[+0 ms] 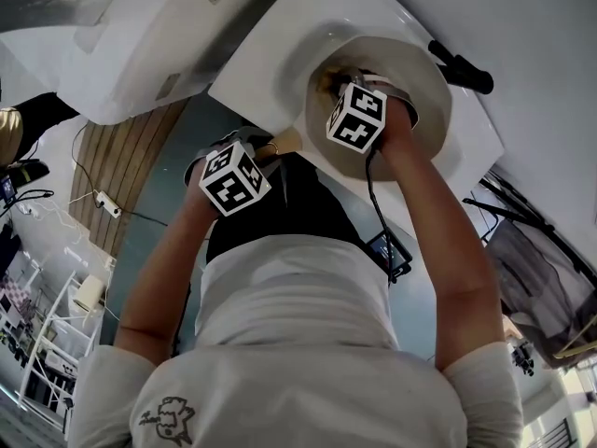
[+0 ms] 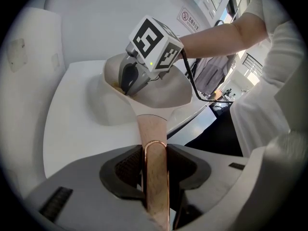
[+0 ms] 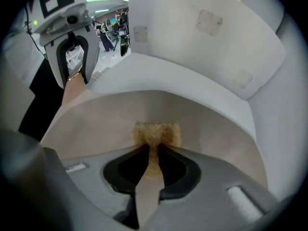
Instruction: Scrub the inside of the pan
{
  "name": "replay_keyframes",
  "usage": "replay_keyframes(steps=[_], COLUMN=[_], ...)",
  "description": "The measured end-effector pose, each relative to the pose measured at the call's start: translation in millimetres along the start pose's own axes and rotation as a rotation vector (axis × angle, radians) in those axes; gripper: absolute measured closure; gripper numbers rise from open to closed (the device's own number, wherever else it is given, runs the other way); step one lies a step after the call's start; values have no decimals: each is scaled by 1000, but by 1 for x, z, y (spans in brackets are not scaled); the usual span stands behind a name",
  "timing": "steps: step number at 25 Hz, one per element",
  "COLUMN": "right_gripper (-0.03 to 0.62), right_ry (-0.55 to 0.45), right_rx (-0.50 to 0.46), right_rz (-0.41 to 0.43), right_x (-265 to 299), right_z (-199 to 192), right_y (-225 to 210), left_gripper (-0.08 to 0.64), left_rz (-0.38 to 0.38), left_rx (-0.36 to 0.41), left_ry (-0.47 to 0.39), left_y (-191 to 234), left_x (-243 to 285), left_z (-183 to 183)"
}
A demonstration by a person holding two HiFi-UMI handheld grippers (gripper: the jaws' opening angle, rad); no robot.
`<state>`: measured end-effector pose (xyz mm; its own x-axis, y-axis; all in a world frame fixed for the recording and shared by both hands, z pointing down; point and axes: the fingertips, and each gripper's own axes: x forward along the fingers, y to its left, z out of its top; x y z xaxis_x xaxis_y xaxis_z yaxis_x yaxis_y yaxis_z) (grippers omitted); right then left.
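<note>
I start with the white table (image 1: 280, 54), since the pan (image 1: 434, 91) sits near its edge on my side. If I push too hard toward myself, I judge the pan could slide off that edge.

The cream pan lies flat on the table, its inside facing up. My left gripper (image 2: 154, 170) is clamped on the pan's copper-coloured handle (image 2: 151, 129), with a jaw pressing each side of it. The handle looks smooth and narrow, so a sideways scrubbing stroke could twist it between the pads and let the pan spin. I would hold that grip firm and brace against each stroke.

My right gripper (image 3: 153, 162) reaches into the pan with its jaws pinched on a yellow-brown sponge (image 3: 156, 134), which rests against the inner wall. Only a thin part of the sponge sits between the jaws, and most of it sticks out in front. I reckon heavy drag on the wall could pull it free or fold it under. Then the bare jaw tips would scrape the coating.

I cannot tell from here how hard the sponge presses.
</note>
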<state>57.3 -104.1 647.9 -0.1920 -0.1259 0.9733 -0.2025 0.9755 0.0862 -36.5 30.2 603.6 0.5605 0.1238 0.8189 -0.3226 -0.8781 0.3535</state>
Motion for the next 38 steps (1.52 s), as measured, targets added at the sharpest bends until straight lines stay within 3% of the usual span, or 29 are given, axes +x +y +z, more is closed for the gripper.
replay_keyframes(steps=[10,19,25,29,33,38], right_gripper=[528,528,528,528,529,529], right_ry=[-75,45,221,299,270,140], right_rx=[118,183,248,251,276,297], right_rz=[274,456,461,415,314,189], right_x=[-6,-13,-26,-26,-39,-68], right_z=[-5,-43,-87,-111,-115,-101], right_y=[61,100,108,106,92,70], left_gripper=[404,405,403,403,403,402], left_rz=[16,26,49,66,85,144], left_rx=[-4,-13,-3,3,8,21], left_ry=[3,8,21,36,50,65], left_y=[-2,-4,-9,-10,-11,-9], left_x=[2,4,5,7,7,7], left_z=[0,-2,0,1,2,3])
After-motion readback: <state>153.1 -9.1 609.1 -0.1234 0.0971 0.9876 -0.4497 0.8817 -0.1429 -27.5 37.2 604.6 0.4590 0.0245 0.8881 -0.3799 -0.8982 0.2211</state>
